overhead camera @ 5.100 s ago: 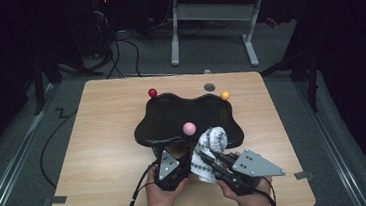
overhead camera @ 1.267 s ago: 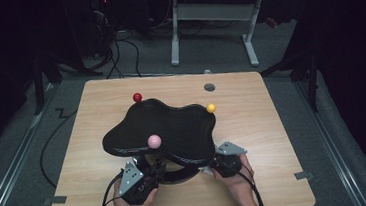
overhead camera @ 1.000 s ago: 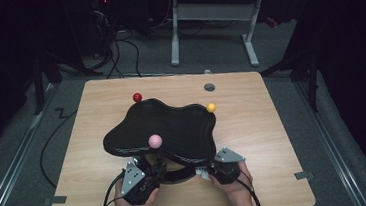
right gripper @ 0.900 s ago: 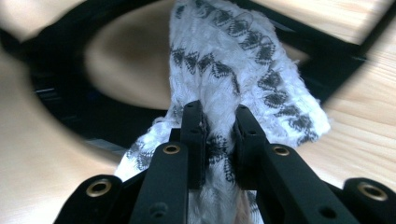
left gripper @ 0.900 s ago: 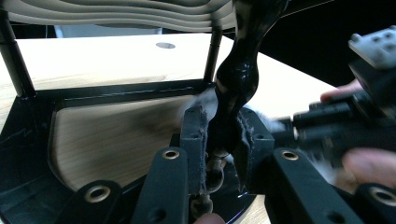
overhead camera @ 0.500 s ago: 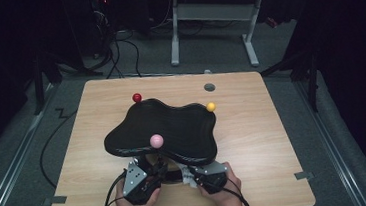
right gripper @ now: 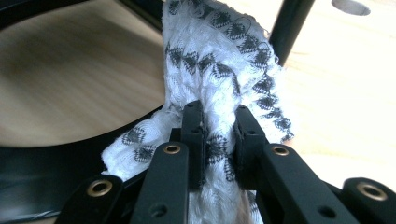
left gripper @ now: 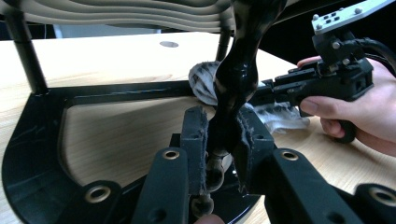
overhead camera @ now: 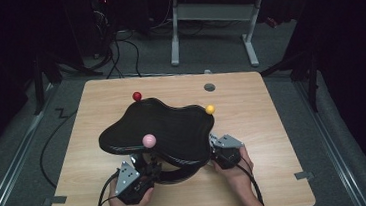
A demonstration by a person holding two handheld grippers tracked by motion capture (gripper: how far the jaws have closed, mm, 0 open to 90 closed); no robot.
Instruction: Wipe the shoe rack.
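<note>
Both tools are matte black: the left tool (left gripper: 219,140) carries worn, fraying pads (left gripper: 195,140) and brass-ringed screw holes; the right tool (right gripper: 219,135) matches. Grey three-cornered plates sit on top, black cables trail toward six o'clock, forearms bare.

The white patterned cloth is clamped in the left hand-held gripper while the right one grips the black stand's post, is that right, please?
Not quite: the sides are swapped. The right gripper view shows the right hand-held gripper shut on the white patterned cloth; the left gripper view shows the left hand-held gripper shut on the black stand's post.
</note>
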